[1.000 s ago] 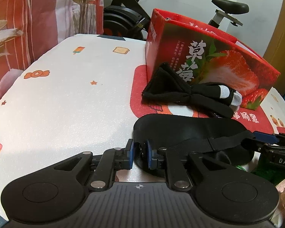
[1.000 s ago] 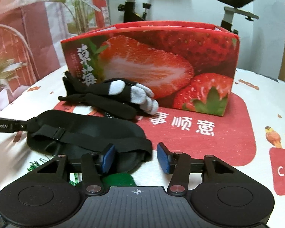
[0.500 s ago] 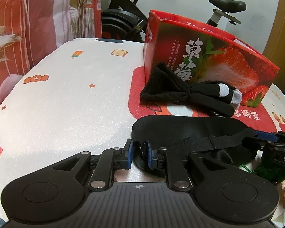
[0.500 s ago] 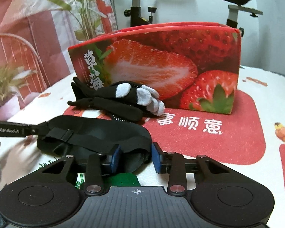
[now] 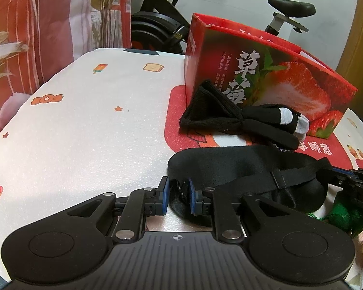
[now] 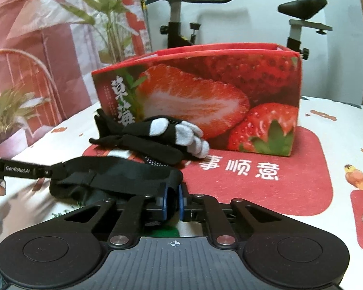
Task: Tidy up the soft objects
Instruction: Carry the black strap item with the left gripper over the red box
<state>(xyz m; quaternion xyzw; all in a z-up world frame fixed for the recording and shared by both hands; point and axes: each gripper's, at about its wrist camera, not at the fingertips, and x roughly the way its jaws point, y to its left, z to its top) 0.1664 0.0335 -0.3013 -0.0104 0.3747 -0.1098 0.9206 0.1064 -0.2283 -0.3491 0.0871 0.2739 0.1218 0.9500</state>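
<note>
left gripper [image 5: 177,198] is clamped on the left end of the black eye mask [image 5: 244,166]. right gripper [image 6: 173,203] is closed on its right end. gloves [image 6: 157,140] lie just beyond, against the strawberry box [image 6: 205,96].

exercise bike [image 6: 181,19], patterned tablecloth [image 5: 84,125], potted plant [image 6: 104,24]

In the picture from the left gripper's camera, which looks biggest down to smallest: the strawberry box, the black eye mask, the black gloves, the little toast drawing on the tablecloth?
1. strawberry box
2. eye mask, enlarged by nearness
3. gloves
4. toast drawing
</note>
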